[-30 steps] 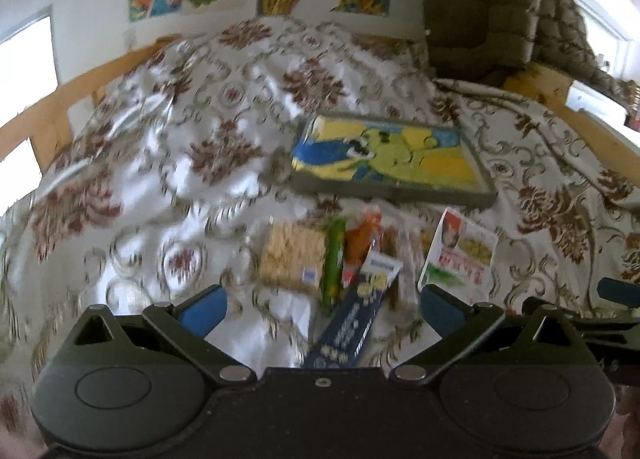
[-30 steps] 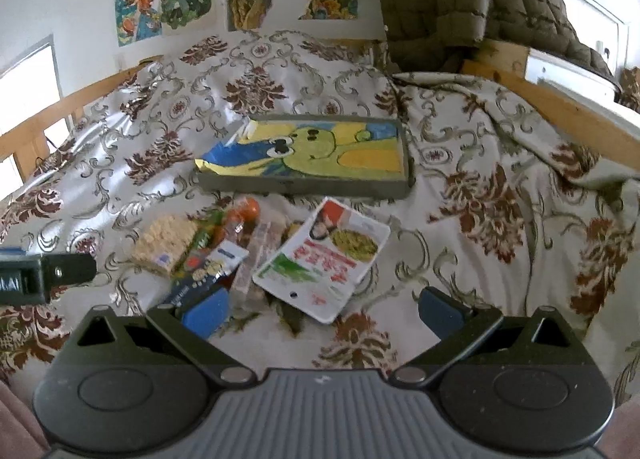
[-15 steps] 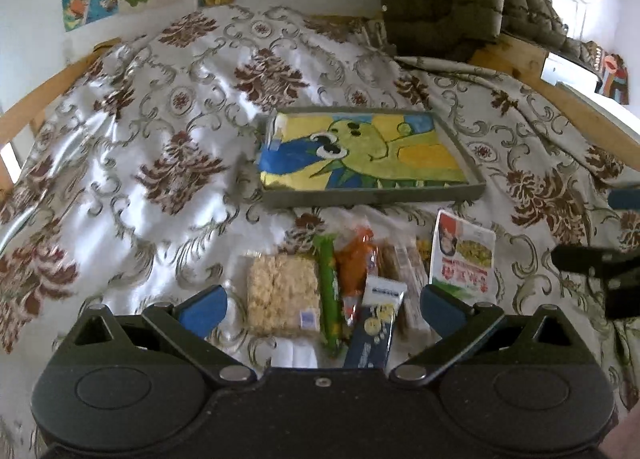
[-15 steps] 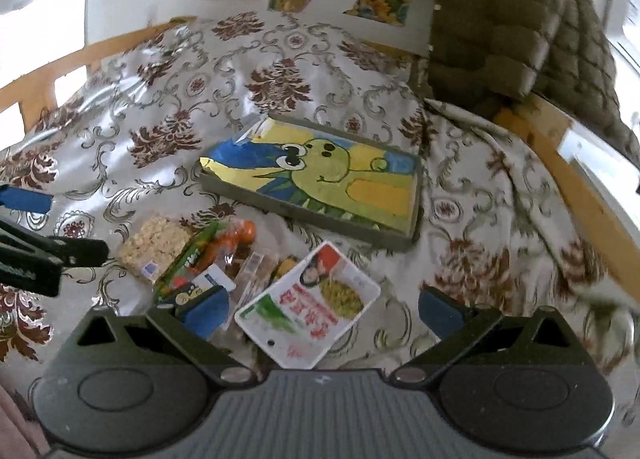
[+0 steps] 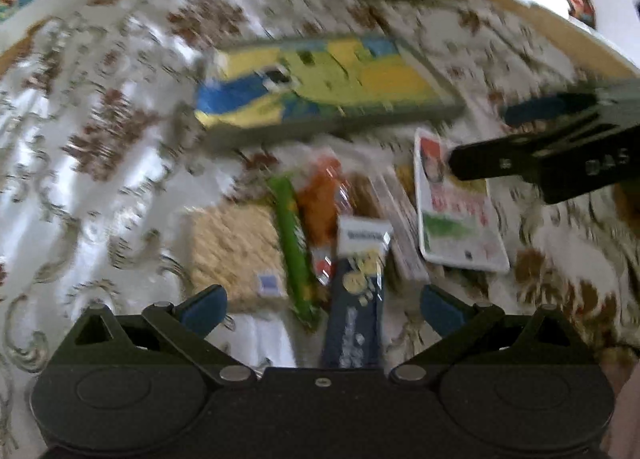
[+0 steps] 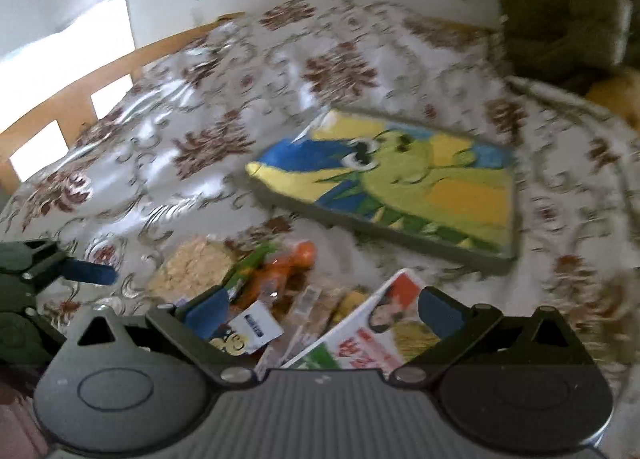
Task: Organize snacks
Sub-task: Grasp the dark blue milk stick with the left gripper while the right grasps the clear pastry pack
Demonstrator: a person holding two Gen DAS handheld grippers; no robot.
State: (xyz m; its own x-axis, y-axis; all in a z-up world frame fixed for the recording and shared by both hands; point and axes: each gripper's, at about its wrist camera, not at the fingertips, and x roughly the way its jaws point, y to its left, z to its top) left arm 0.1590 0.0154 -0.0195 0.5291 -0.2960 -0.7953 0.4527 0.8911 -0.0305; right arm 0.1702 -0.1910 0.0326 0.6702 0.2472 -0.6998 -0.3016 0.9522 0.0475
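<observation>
A heap of snacks lies on the flowered bedspread: a square rice cracker pack [image 5: 236, 251], a green stick pack [image 5: 294, 247], an orange pack [image 5: 324, 203], a dark blue bar [image 5: 358, 295] and a white pouch with red and green print [image 5: 456, 215]. My left gripper [image 5: 320, 305] hovers open just in front of the blue bar. My right gripper [image 6: 322, 309] is open too, low over the white pouch [image 6: 360, 335] and the blue bar [image 6: 244, 333]. Its black fingers [image 5: 520, 163] reach in from the right in the left wrist view. Both views are blurred.
Behind the snacks lies a flat grey tray [image 5: 332, 127] lined with a yellow, green and blue cartoon picture, tray [image 6: 384, 227]. A green quilted jacket [image 6: 560, 7] hangs at the back right. Wooden bed rails [image 6: 80, 75] edge the bed; posters hang on the wall.
Both grippers have dropped lower and closer to the snack heap. The right gripper has swung in over the white pouch and now shows large in the left wrist view.
</observation>
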